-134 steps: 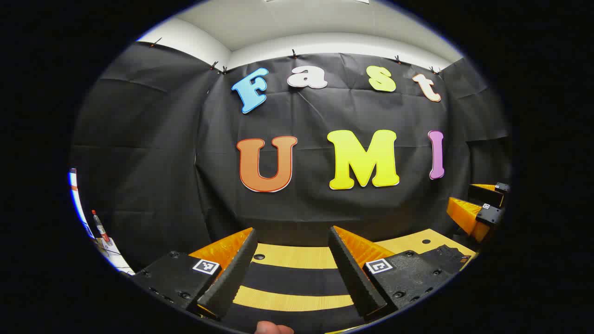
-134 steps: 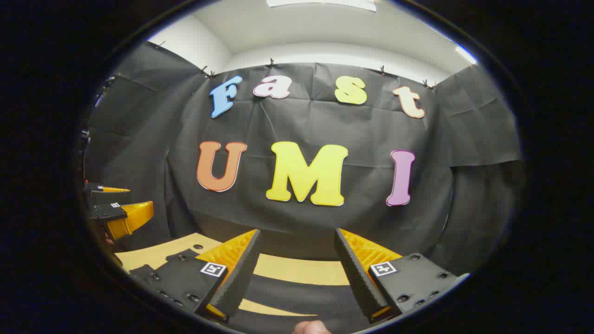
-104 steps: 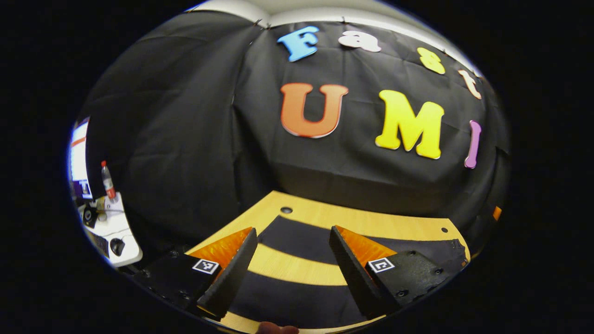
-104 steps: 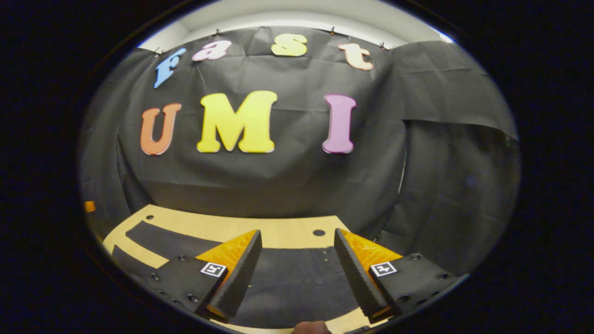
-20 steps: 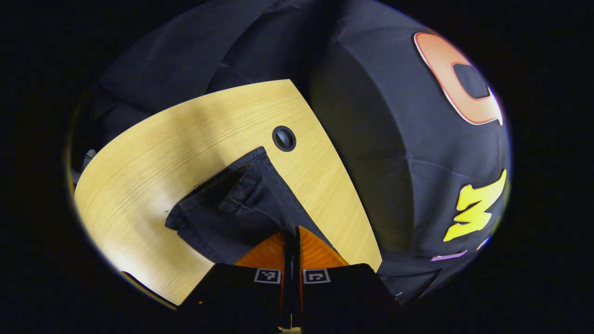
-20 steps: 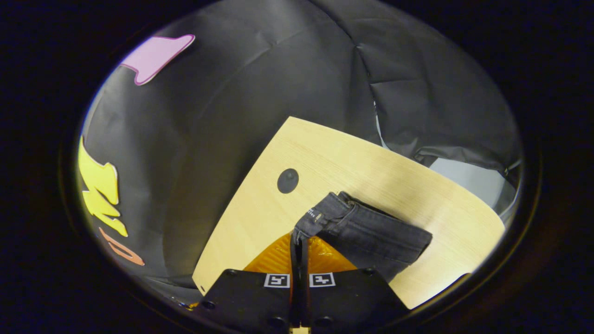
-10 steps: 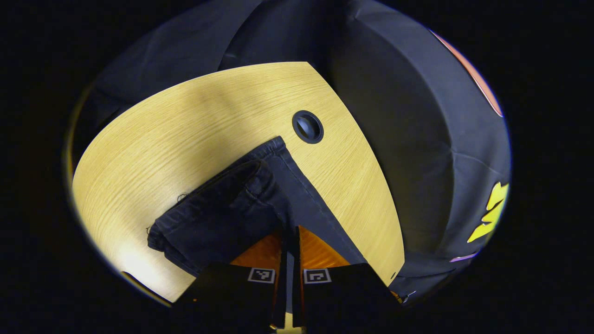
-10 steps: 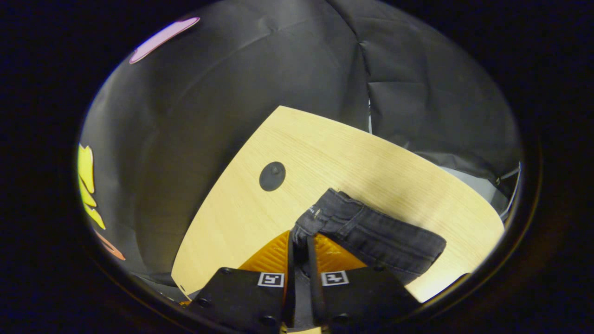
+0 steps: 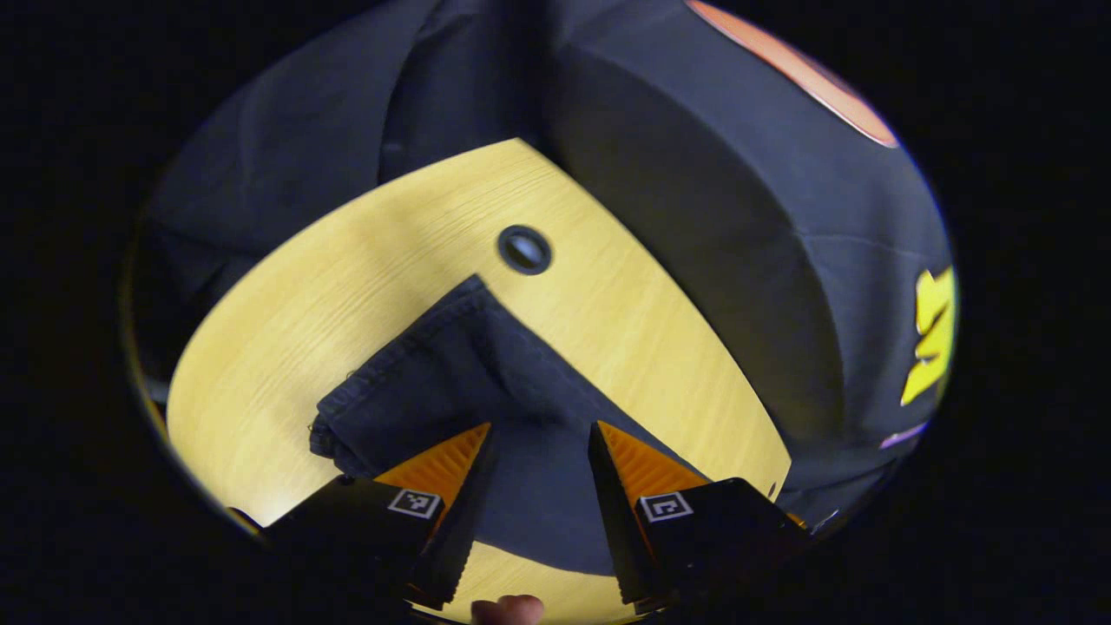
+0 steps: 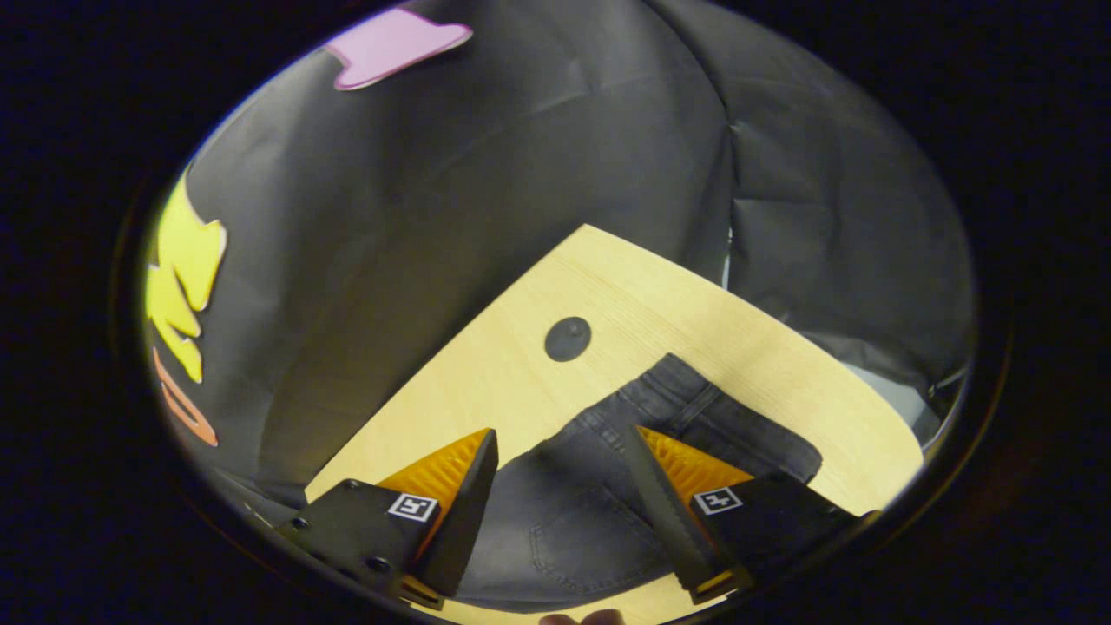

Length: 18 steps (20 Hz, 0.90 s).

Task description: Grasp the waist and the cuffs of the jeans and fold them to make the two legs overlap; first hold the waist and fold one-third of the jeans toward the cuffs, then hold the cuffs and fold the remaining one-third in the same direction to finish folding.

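1. My left hand-held gripper (image 9: 531, 512) is released: its two fingers stand spread apart above the jeans (image 9: 486, 408), with dark denim showing in the gap between them. I cannot tell whether the fingertips touch the cloth.
2. In the left gripper view the jeans lie flat on the light wooden bench (image 9: 347, 260), a cuff end running from the centre out toward 9 o'clock and a corner of the cloth pointing toward 12 o'clock.
3. A dark round hole (image 9: 524, 249) in the bench sits just beyond that corner, at about 12 o'clock, apart from the cloth.
4. My right hand-held gripper (image 10: 573, 521) is released too, fingers wide apart over the jeans (image 10: 573, 512), nothing pinched between them.
5. In the right gripper view the waistband (image 10: 694, 404) with its belt loop lies toward 1 o'clock, and a back pocket (image 10: 581, 542) shows between my fingers.
6. A dark round plug (image 10: 568, 338) in the bench (image 10: 625, 278) sits at 12 o'clock, just beside the waistband's far corner.
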Tool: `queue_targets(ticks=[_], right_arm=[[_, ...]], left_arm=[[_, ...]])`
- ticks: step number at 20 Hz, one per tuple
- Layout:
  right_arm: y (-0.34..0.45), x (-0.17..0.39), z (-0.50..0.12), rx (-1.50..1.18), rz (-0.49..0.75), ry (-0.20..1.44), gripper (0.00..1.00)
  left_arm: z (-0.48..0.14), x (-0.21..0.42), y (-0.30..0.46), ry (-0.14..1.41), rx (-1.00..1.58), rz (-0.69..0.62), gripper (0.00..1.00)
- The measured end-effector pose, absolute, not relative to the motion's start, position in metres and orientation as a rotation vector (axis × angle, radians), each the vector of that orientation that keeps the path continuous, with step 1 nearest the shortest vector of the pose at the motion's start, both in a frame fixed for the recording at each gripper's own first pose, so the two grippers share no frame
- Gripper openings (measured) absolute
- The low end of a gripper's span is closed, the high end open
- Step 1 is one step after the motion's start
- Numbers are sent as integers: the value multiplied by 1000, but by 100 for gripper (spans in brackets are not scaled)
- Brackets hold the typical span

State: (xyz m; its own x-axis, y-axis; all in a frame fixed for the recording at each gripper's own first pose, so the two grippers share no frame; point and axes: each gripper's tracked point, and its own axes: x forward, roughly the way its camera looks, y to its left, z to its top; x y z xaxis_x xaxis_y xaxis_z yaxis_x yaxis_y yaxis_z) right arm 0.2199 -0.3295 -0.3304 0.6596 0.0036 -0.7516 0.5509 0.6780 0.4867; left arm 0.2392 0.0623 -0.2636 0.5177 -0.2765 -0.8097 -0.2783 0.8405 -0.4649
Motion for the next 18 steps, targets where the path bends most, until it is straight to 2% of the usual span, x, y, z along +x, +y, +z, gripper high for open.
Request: queue_targets(ticks=[1,2,3,4,5,6,10,12,15,18], right_arm=[[-323,214,-313,748,-320,779,83],[-316,208,-297,727,-288,759,84],[-308,201,-281,704,-259,741,83],[-300,193,-263,670,-226,713,88],[-295,181,-244,618,-195,680,91],[-289,170,-229,569,-174,652,97],[-265,117,-157,319,-111,462,98],[-256,83,-133,218,-103,388,98],[-239,28,-118,214,-143,364,98],[-239,-7,-131,220,-184,365,98]], left_arm=[[-240,234,53,1027,-532,-62,83],[-215,224,42,1017,-469,-118,74],[-189,216,34,993,-405,-165,87],[-162,211,30,930,-345,-194,100],[-145,215,27,864,-298,-221,94],[-126,203,21,800,-262,-237,94],[-48,182,16,434,-115,-207,96],[-27,167,10,302,-55,-200,99],[-27,155,15,236,-81,-155,99],[-42,157,31,251,-175,-129,99]])
